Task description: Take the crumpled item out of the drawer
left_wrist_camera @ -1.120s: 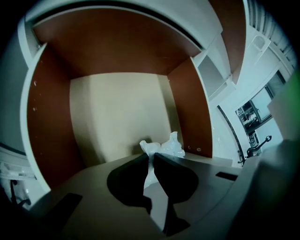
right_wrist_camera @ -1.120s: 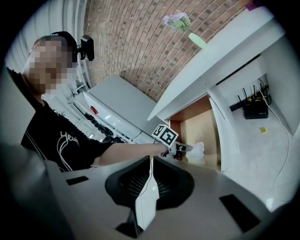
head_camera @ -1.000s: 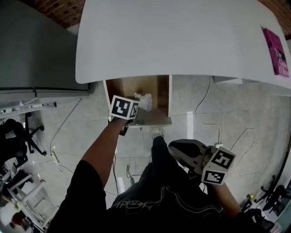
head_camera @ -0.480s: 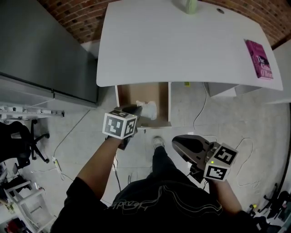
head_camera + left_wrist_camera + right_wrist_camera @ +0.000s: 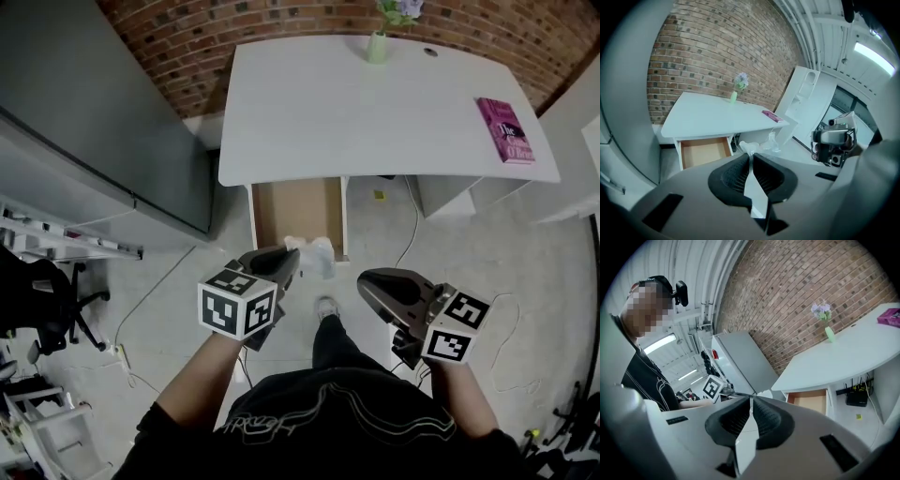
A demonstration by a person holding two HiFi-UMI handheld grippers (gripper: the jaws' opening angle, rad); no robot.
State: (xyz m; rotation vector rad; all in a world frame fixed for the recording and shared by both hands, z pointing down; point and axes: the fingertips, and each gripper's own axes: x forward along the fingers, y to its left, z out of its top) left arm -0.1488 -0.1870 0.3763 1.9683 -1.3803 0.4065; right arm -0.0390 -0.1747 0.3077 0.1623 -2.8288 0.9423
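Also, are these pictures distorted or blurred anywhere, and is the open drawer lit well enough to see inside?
Head view: sharp and evenly lit; the desk looks bowed, and the drawer shows its wooden floor plainly. Left gripper view: strong fisheye, the brick wall curves; the crumpled item at the tips of the left hand-held gripper looks slightly soft. Right gripper view: the same fisheye.

I record: black short-sleeved shirt (image 5: 328, 417) with white line print; grey left gripper (image 5: 289, 262) and right gripper (image 5: 367, 283) bearing black-and-white marker cubes (image 5: 236, 309).
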